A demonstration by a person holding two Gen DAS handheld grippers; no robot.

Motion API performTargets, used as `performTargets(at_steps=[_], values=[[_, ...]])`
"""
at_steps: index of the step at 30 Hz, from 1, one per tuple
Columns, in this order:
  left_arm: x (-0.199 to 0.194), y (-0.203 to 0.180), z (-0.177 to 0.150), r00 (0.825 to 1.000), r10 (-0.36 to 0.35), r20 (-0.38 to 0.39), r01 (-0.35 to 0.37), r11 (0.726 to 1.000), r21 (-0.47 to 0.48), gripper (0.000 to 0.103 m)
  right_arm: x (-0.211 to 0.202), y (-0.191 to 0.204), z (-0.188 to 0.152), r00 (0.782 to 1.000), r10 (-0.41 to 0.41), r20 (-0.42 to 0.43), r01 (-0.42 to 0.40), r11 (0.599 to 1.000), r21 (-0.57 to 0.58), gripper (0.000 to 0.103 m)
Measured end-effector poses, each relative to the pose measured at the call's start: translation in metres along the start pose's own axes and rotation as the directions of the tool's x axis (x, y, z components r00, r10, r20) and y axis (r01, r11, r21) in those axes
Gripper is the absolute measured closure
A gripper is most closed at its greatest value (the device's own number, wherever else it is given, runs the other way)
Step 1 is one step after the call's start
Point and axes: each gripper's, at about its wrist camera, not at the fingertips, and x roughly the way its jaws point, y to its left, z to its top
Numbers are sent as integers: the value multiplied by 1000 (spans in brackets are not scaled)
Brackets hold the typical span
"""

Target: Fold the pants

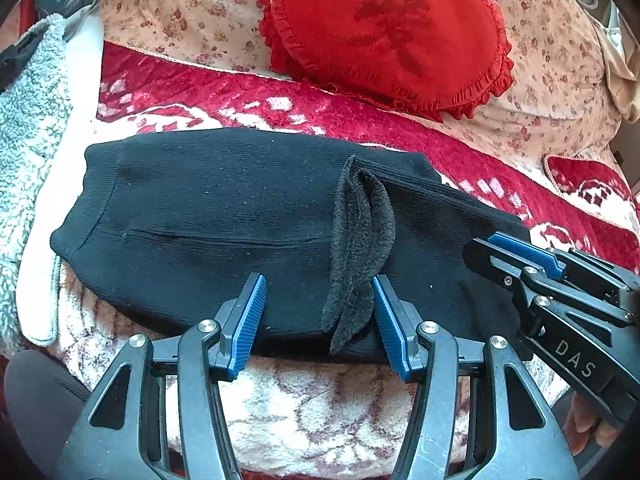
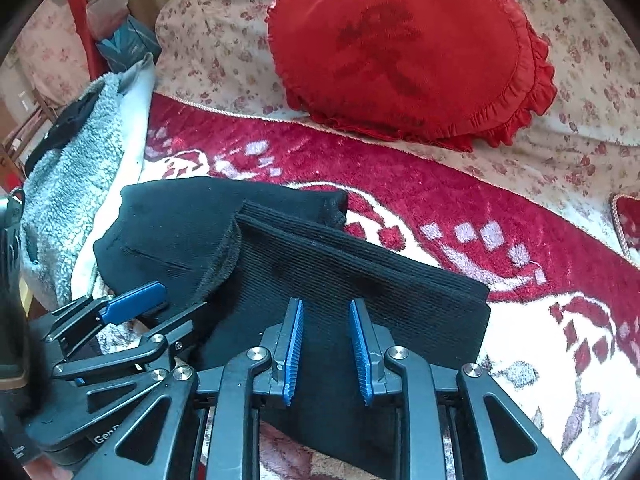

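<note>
left gripper and right gripper both hover with jaws apart, empty, over folded black pants

A red heart-shaped cushion leans on floral bedding ahead of the tool; a grey fleece lies to its left, a red-and-white blanket beneath.

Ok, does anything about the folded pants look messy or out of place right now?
Yes. On the black pants, a fuzzy inner edge has flipped up at the fold, showing the fleecy lining instead of lying flat. The folded layers also sit askew rather than squarely stacked.
</note>
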Motion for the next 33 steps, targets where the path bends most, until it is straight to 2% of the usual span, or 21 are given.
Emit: performTargets(at_steps=[5, 8, 12, 21, 25, 28, 33], values=[[-8, 8, -1, 1000, -3, 2, 3, 1000, -14, 49, -2, 4, -2, 1000, 11, 2, -11, 1000, 6, 79], [-12, 14, -3, 1000, 1, 6, 0, 1000, -29, 49, 1, 9, -2, 1000, 13, -1, -13, 1000, -3, 72], [-18, 24, -5, 1000, -6, 11, 7, 998, -65, 35, 10, 14, -4, 999, 20, -27, -21, 1000, -15, 70], [-28, 52, -6, 1000, -4, 9, 5, 990, -143, 35, 10, 36, 3, 999, 46, -18, -47, 997, -54, 70], [-34, 81, -10, 1000, -6, 12, 9, 974, -227, 35, 15, 57, 16, 997, 74, -14, -75, 992, -104, 68], [-38, 102, -12, 1000, 22, 13, -17, 959, -283, 35, 22, 77, 32, 995, 103, -3, -103, 983, -149, 67], [-37, 143, -19, 999, 43, -8, -43, 915, -401, 35, 46, 117, 65, 981, 191, -32, -193, 952, -238, 62]])
